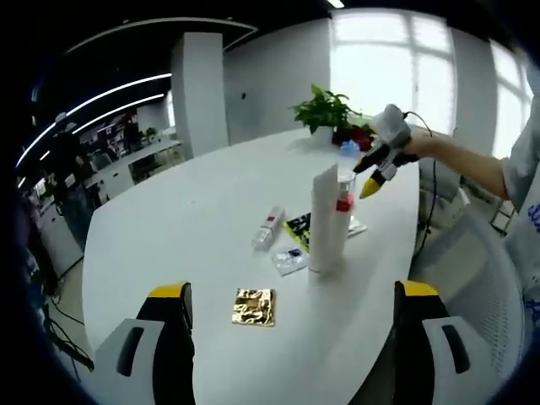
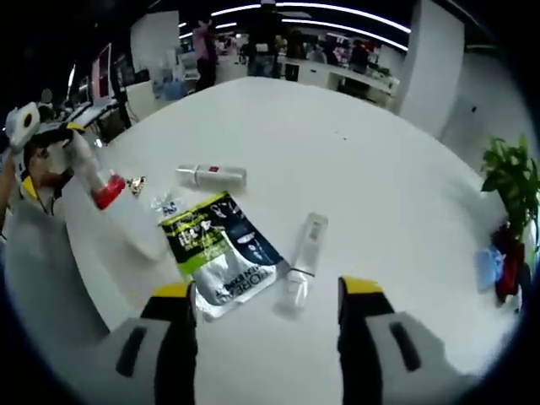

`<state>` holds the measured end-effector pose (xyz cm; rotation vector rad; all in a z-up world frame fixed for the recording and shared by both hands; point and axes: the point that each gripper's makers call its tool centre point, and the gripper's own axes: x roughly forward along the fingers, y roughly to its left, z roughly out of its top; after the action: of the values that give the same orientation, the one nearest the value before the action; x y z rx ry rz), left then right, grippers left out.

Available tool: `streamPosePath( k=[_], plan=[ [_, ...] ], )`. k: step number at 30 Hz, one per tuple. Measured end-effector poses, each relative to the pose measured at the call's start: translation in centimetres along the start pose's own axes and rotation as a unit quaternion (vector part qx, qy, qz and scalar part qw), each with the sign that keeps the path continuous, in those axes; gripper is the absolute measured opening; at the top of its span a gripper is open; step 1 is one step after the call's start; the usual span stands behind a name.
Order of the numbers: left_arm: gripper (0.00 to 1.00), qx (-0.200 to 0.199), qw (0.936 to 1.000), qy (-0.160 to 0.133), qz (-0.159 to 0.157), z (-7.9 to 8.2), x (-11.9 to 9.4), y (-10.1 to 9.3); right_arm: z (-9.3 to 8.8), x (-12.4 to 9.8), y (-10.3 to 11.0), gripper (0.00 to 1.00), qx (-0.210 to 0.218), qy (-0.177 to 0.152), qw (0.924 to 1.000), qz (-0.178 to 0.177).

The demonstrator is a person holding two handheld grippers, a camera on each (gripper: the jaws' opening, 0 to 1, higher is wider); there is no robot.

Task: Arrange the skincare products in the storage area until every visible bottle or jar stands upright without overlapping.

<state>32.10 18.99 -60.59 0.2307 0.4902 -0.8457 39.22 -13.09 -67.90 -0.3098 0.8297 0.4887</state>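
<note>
White oval worktop (image 1: 194, 228) in an open office. In the left gripper view, left gripper (image 1: 291, 337) fingers spread wide, empty, low before the gold packet (image 1: 254, 306); beyond it a small bottle (image 1: 267, 228) lies flat, a tall white tube (image 1: 326, 221) stands upright. Right gripper (image 2: 266, 337) gapes empty over the printed sachet (image 2: 221, 253) and a toppled tube (image 2: 302, 260).

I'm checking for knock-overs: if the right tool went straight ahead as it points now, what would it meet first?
Most likely the clear tube lying flat between and just ahead of the open right tool. The dark sachet lies slightly left of that line. Depth is hard to judge.
</note>
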Motion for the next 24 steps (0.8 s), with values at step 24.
streamPosePath(
  k=[24],
  plan=[
    [0.96,-0.015,0.9999,0.000,-0.002,-0.1,0.2,-0.4,-3.5,4.2,-2.5,0.31,0.044,0.047,0.9976,-0.025]
  ],
)
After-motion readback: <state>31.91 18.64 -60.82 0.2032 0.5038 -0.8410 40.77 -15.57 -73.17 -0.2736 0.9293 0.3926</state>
